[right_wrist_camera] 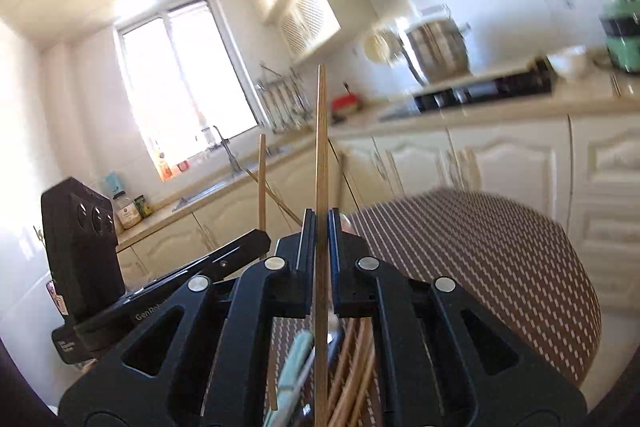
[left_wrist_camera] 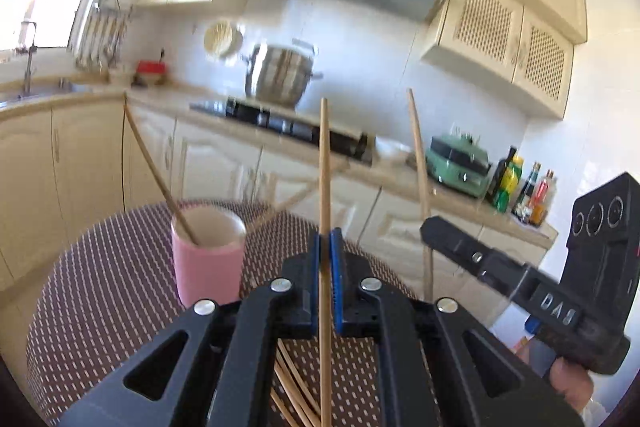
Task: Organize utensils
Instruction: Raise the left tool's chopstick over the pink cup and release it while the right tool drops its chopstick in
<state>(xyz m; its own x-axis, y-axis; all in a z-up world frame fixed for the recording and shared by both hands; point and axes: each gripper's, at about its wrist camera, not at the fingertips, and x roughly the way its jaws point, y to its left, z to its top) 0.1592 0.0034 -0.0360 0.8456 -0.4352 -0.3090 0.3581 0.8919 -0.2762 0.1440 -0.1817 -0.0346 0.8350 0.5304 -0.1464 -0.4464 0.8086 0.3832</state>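
Note:
My left gripper (left_wrist_camera: 329,239) is shut on a wooden chopstick (left_wrist_camera: 325,163) that stands upright above the table. Left of it stands a pink cup (left_wrist_camera: 208,263) with one chopstick (left_wrist_camera: 158,167) leaning in it. At the right, my right gripper (left_wrist_camera: 434,229) holds a second upright chopstick (left_wrist_camera: 418,163). In the right wrist view, the right gripper (right_wrist_camera: 320,219) is shut on that chopstick (right_wrist_camera: 320,147), and the left gripper (right_wrist_camera: 258,239) with its stick (right_wrist_camera: 262,183) is at the left. Loose chopsticks (left_wrist_camera: 292,387) (right_wrist_camera: 352,363) and a pale teal-handled utensil (right_wrist_camera: 296,355) lie below on the table.
The round table (left_wrist_camera: 104,267) has a brown patterned cloth (right_wrist_camera: 500,247). Behind it runs a counter with a hob (left_wrist_camera: 280,123), a steel pot (left_wrist_camera: 280,75), a green appliance (left_wrist_camera: 460,163), bottles (left_wrist_camera: 520,187) and a sink (right_wrist_camera: 216,187) under the window.

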